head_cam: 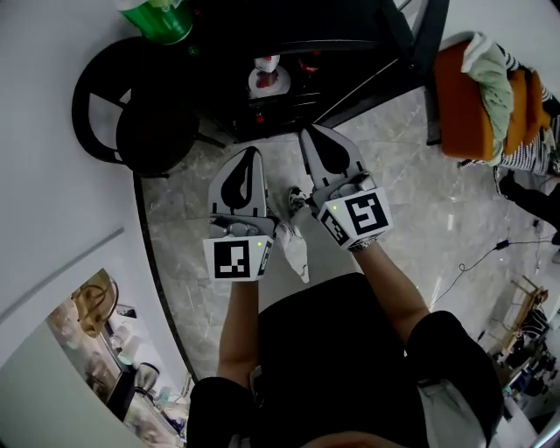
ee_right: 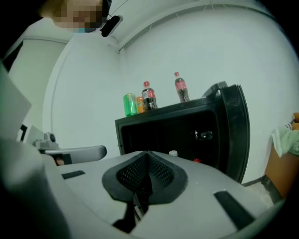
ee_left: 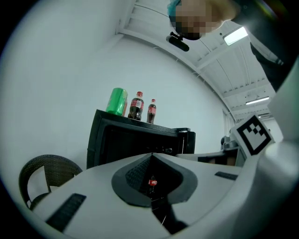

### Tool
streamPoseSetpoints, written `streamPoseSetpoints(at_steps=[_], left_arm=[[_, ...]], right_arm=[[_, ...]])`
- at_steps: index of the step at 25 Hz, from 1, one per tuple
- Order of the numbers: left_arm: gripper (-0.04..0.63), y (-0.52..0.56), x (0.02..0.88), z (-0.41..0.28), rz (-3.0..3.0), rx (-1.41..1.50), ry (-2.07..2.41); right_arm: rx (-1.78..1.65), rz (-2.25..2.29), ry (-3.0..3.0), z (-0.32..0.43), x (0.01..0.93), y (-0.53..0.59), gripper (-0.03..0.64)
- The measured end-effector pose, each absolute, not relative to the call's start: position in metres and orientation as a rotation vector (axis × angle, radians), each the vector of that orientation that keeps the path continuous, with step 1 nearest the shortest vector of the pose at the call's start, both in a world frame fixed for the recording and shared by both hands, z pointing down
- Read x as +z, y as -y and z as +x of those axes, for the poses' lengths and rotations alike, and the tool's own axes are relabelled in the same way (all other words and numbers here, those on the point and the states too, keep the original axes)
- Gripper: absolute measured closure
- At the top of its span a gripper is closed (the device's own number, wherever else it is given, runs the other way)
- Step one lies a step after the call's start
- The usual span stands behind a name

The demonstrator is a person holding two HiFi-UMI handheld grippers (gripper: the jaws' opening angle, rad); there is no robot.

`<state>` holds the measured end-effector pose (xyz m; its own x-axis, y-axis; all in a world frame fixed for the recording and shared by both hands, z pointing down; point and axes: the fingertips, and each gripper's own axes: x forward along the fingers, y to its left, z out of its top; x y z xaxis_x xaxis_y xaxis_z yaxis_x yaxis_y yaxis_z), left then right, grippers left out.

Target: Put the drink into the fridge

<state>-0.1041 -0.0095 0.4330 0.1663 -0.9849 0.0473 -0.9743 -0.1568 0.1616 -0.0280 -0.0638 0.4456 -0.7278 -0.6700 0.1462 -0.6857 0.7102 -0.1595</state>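
Note:
A black fridge point(head_cam: 289, 52) stands open ahead of me, its door point(ee_right: 233, 126) swung to the right. On a shelf inside stands a drink bottle point(head_cam: 267, 74), and in the right gripper view a white cap point(ee_right: 173, 153) and a red cap point(ee_right: 196, 160) show there. On the fridge's top are a green bottle point(head_cam: 157, 17) and two cola bottles point(ee_left: 136, 106). My left gripper point(head_cam: 254, 150) and right gripper point(head_cam: 308, 131) are held side by side in front of the opening, short of it. Both are shut with nothing between the pads.
A dark wicker chair point(head_cam: 122, 114) stands left of the fridge against the white wall. An orange seat piled with clothes point(head_cam: 490, 96) is at the right. A cable point(head_cam: 477, 258) lies on the marble floor at the right.

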Motion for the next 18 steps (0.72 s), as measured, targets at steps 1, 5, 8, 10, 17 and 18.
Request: streamPoseSetpoints(at_steps=[1,5,8,10,17,18], left_arm=[[0.586,0.006,0.427,-0.104,2.27,-0.091,1.936],[0.586,-0.003,0.399,-0.105,2.282,-0.088,1.948],[0.586,-0.014,0.373,-0.105,2.271,-0.117,1.964],[0.586,-0.021,0.354,-0.105,2.264,-0.127,1.974],[0.586,-0.032,0.297,-0.095,2.299,-0.125,1.983],[0.586,-0.032,0.292,-0.094,2.302,-0.129,1.985]], right_arm=[[0.308,1.114,2.838,-0.028,0.436,0.059,0.603],[0.281,1.056,2.878,-0.034,0.402,0.047,0.603],[0.283,1.02,2.888,-0.033,0.383,0.043,0.603],[0.299,1.017,2.898,-0.03,0.366,0.04,0.603],[0.281,0.948,2.964,-0.034,0.304,0.022,0.603],[0.271,0.935,2.973,-0.035,0.297,0.02,0.603]])
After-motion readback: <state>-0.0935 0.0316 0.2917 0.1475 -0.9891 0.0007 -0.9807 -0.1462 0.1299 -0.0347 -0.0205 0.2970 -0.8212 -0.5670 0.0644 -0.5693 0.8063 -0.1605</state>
